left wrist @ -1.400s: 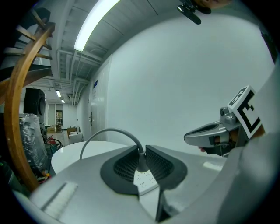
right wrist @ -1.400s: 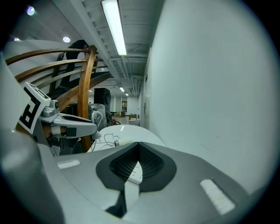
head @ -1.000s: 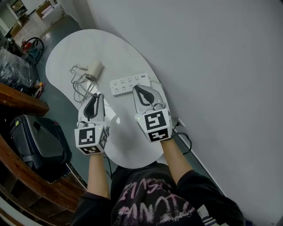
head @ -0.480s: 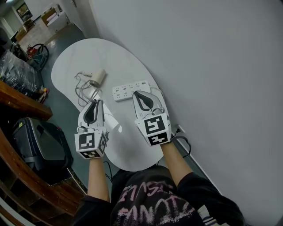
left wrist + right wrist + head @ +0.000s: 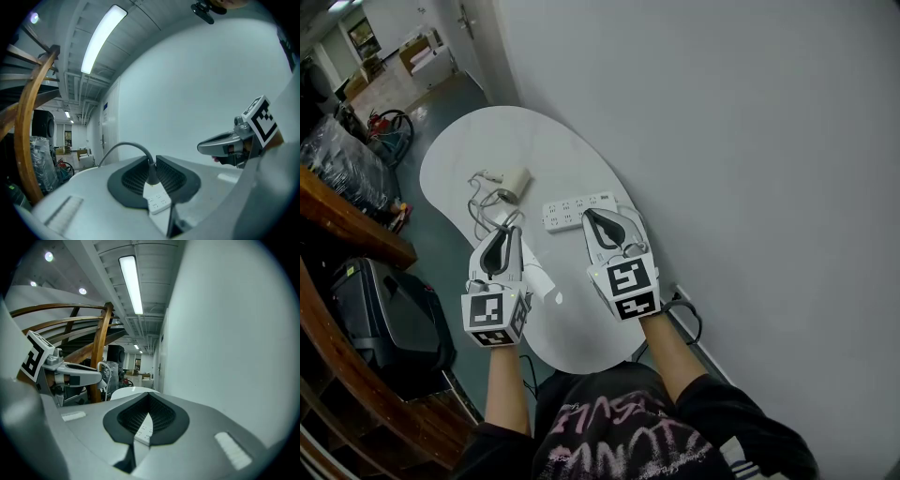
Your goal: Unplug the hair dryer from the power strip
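The white hair dryer (image 5: 517, 180) lies at the far side of the white oval table (image 5: 572, 319), its grey cord (image 5: 484, 202) looped beside it. The white power strip (image 5: 579, 211) lies near the wall. My left gripper (image 5: 500, 231) is shut on the plug end of the cord (image 5: 151, 174), which arcs away to the left. It is held above the power strip (image 5: 158, 201), apart from it. My right gripper (image 5: 598, 217) hovers by the strip's near end, shut with nothing in it. The power strip (image 5: 143, 430) shows below its closed jaws.
A plain wall (image 5: 750, 141) runs along the table's right side. A black case (image 5: 380, 305) stands on the floor to the left, beside a curved wooden rail (image 5: 347, 220). A dark cable (image 5: 689, 314) lies on the floor by the wall.
Both grippers have risen a little over the table while staying shut. The left one keeps its hold on the cord's plug end.
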`<state>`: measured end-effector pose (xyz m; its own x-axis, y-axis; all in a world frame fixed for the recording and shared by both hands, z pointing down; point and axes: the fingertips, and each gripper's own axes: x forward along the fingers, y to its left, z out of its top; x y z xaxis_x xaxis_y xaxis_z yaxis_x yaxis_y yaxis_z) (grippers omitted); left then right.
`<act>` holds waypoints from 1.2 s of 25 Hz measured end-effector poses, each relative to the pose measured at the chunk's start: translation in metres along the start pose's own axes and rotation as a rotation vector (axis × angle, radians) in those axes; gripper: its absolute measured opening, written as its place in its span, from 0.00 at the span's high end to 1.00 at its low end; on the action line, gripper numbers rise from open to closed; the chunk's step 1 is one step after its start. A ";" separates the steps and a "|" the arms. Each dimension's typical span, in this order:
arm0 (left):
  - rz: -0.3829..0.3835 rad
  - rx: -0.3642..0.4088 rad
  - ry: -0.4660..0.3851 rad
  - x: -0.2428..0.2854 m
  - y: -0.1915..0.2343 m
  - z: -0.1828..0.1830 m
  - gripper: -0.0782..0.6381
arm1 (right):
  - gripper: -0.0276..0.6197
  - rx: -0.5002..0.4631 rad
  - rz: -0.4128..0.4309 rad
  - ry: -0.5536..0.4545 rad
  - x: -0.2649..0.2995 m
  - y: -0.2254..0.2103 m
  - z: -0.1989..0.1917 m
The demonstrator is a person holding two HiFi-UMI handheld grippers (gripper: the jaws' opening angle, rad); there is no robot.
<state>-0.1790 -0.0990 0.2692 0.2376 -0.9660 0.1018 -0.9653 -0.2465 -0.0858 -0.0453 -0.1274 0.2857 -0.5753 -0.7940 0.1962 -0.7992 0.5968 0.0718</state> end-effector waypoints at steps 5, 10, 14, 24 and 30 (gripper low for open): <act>-0.002 0.005 -0.011 -0.010 -0.006 0.007 0.81 | 0.94 -0.004 0.003 -0.021 -0.010 0.003 0.011; 0.008 0.007 -0.040 -0.014 -0.011 0.021 0.81 | 0.94 0.001 0.004 -0.056 -0.020 -0.002 0.023; 0.010 0.002 -0.056 -0.019 -0.014 0.030 0.81 | 0.94 0.021 -0.004 -0.075 -0.028 -0.005 0.030; 0.029 -0.019 -0.068 -0.026 -0.021 0.030 0.81 | 0.94 0.022 -0.013 -0.090 -0.041 -0.015 0.031; 0.031 -0.026 -0.078 -0.027 -0.021 0.035 0.81 | 0.94 0.020 -0.022 -0.087 -0.046 -0.020 0.030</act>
<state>-0.1609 -0.0705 0.2334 0.2145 -0.9765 0.0217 -0.9745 -0.2154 -0.0620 -0.0084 -0.1061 0.2461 -0.5702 -0.8143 0.1086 -0.8145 0.5776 0.0549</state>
